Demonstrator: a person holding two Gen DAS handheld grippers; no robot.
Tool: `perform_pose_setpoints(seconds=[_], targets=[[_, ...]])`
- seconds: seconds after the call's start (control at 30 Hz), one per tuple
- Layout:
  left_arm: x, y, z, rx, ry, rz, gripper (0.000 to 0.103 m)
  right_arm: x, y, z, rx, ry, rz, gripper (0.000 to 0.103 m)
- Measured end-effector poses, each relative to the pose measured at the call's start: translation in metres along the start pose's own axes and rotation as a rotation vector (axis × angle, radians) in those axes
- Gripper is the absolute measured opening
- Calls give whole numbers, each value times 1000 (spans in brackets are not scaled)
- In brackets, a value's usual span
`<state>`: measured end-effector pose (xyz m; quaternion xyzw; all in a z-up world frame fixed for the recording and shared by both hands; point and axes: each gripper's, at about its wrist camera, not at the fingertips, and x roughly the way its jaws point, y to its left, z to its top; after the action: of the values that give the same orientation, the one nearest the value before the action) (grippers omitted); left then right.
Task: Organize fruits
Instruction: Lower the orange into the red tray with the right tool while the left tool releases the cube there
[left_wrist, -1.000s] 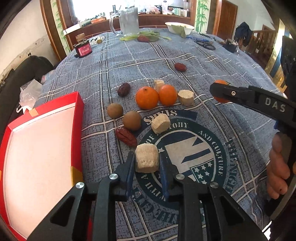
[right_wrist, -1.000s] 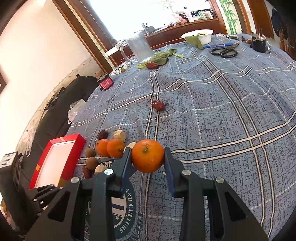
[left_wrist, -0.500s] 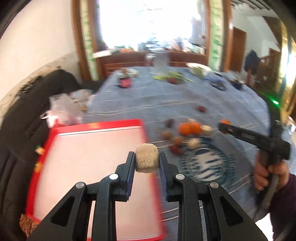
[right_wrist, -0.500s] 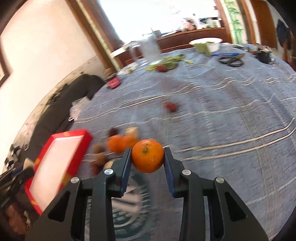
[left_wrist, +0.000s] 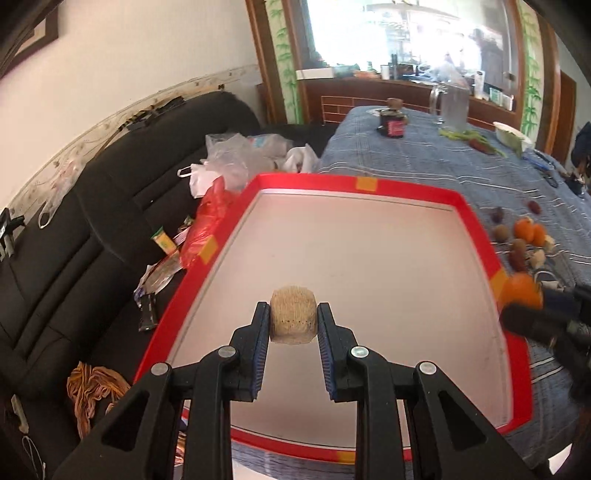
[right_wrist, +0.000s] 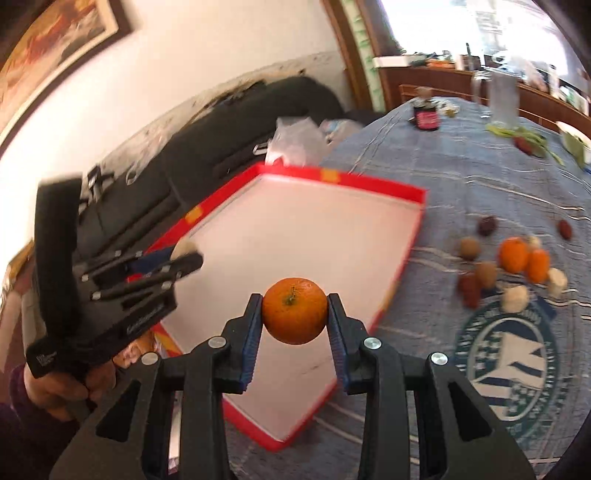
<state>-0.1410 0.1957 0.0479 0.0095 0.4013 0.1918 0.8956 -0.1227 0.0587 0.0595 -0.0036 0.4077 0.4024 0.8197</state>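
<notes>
the black left gripper (left_wrist: 293, 325) is closed narrowly on a pale tan, rough-textured cylindrical chunk (left_wrist: 293, 318), pinched between its blue-lined fingers (left_wrist: 260, 334) and held in the air over the white floor of the shallow red-rimmed rectangular tray (left_wrist: 476, 225), toward the tray's near side. the black right gripper (right_wrist: 294, 317) grips a round orange tangerine (right_wrist: 294, 315) with a small green stem, its jaws spread just to the fruit's width, and holds it above the tray's near right edge where the tray meets the blue plaid tablecloth (right_wrist: 480, 177). to the right of the tray, on the cloth beside a printed round emblem (right_wrist: 511, 369), lies the remaining cluster: two more orange tangerines (right_wrist: 522, 256) touching each other, brown round fruits (right_wrist: 470, 247), dark red dates (right_wrist: 469, 288) and pale chunks (right_wrist: 515, 298). in the left wrist view the right gripper and its tangerine appear only as a blurred shape at the right edge, partly cut off. in the right wrist view the left gripper is smeared by motion, its chunk hardly more than a pale blob, and the hand (right_wrist: 62, 387) holding it is cropped at the frame edge.
</notes>
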Motion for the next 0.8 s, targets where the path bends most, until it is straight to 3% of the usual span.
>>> perform_pose_setpoints(seconds=[0.2,0.3,0.6,0.67,0.73,0.8], targets=[[2,8,-11,12,-2,52,25,21,14,-13,-23,76,-11,36],[6,13,-16,15,7,42,25,27,14,-16,-27,104,-24,36],[11,16,-16,25,19,73,25,29,22,-18,-63,115,-54,38],[10,16,-16,33,15,88,30,23,22,-18,-59,100,-49,39],[6,16,-16,38,-1,117,48,17,19,-17,-48,77,-42,43],[1,15,-16,46,-24,143,59,8,14,-14,-31,41,-40,47]])
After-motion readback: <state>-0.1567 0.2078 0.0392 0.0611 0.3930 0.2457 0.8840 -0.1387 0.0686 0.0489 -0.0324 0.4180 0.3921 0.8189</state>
